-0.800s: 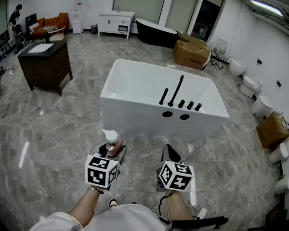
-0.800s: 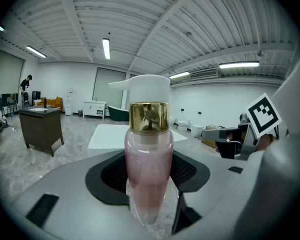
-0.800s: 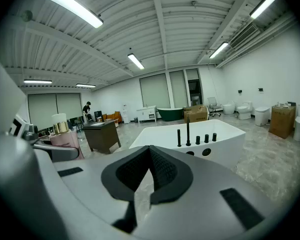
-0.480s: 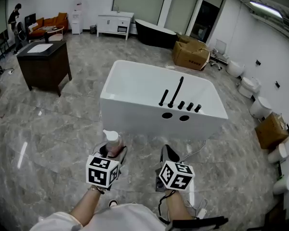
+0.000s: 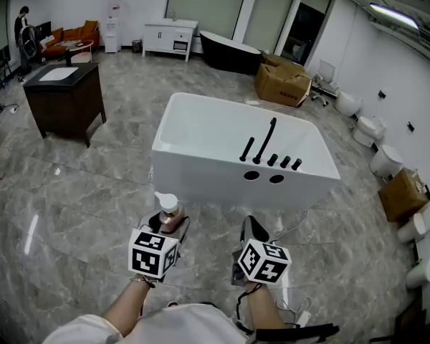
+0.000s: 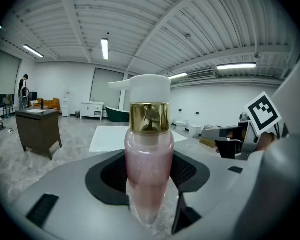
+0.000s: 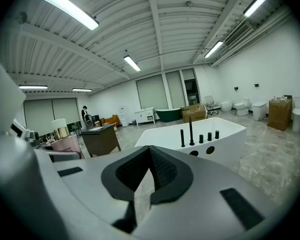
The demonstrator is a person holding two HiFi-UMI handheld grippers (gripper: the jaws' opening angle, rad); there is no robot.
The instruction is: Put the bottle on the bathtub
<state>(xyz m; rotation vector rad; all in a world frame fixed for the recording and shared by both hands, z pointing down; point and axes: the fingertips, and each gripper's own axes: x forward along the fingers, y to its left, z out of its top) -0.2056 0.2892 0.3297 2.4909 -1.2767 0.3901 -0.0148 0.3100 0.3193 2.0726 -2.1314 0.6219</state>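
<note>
The left claw (image 6: 149, 186) is clamped on the bottle (image 6: 149, 154), pads pressing its pink body from both sides. The bottle stands upright, its gold collar and white pump rising above the jaws. In the head view the left claw (image 5: 169, 226) carries the bottle (image 5: 168, 213) over the marble floor (image 5: 79, 192), well short of the bathtub (image 5: 222, 181) at 12 o'clock. The bottle's base is hidden by the jaws.

The right claw (image 7: 149, 181) has its jaws together with nothing between them. It sits just beside the left at 3 o'clock (image 5: 252, 229).

The bathtub's near rim carries black taps (image 5: 271, 149) toward its right half; the left half of that rim is bare. Open floor lies between the claws and the tub. A dark cabinet (image 5: 64, 95) stands at 10 o'clock, a cardboard box (image 5: 283, 81) at 1 o'clock, and toilets (image 5: 387, 158) along the wall at 3 o'clock, some cut off by the frame edge.
</note>
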